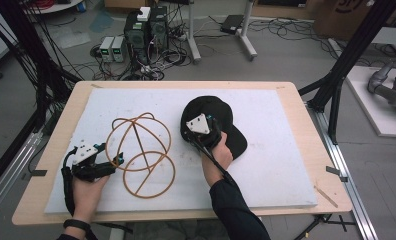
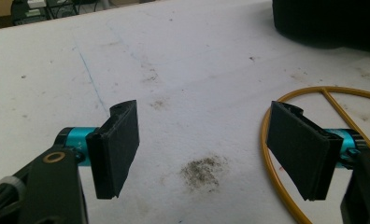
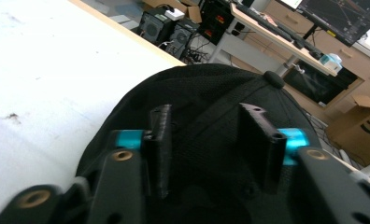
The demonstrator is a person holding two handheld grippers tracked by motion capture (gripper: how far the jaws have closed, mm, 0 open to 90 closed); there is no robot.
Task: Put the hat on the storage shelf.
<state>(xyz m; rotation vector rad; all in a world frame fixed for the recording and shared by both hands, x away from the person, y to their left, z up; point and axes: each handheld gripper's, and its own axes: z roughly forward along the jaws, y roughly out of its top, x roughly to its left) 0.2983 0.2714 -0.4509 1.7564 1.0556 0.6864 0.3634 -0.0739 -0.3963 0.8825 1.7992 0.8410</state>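
While half-closed, right claw pinches cap

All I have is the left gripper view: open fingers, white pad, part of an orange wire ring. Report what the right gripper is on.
Observer: The right gripper is on a black cap, with its fingers either side of a crown seam. I cannot tell whether they pinch it.
Operator: Now describe the whole wire thing.
Observer: Your ring is one hoop of a wire frame of hoops and arches. It stands between the left gripper and the cap.
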